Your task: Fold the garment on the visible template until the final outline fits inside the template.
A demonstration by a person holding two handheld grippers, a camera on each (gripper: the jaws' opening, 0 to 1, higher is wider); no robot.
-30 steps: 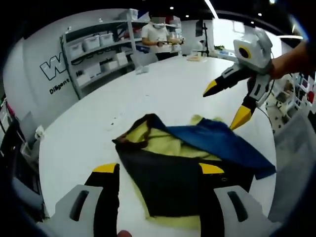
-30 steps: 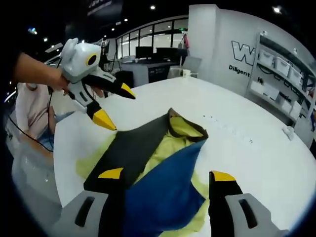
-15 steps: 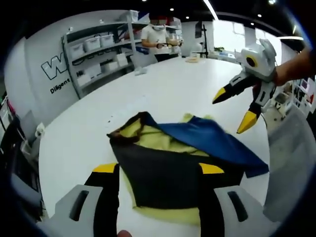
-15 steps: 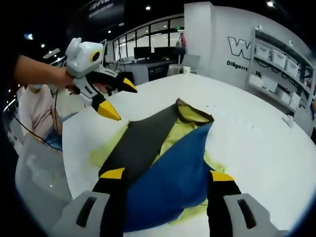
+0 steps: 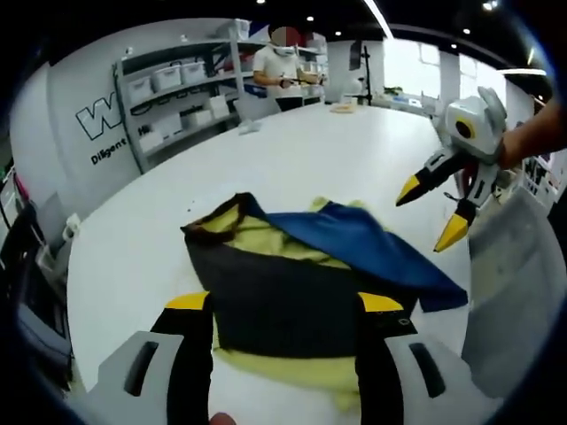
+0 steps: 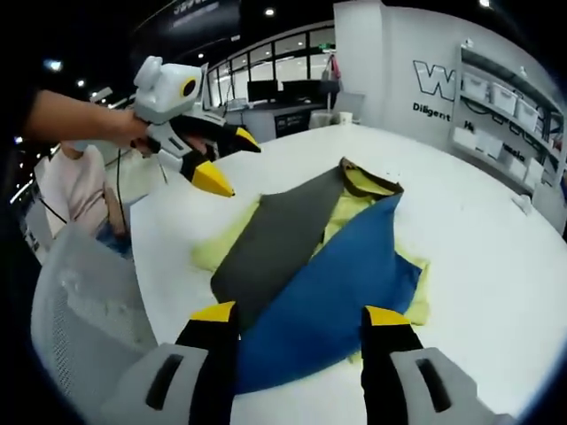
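The garment lies flat on the white table. A dark grey panel and a blue panel cross over a yellow layer that sticks out around them. Its brown-edged collar points away from me. My left gripper hovers open over the grey panel's near edge, holding nothing. My right gripper hangs open in the air beyond the blue panel. In the right gripper view, the right gripper stands open over the blue panel. There the left gripper hangs open above the grey panel.
Shelves with white bins line the wall. A person stands at the table's far end. A white mesh chair back stands at the near table edge, with a seated person behind it.
Both grippers have drawn back and away from the garment, still open. The garment lies as it did, with the blue panel folded over.
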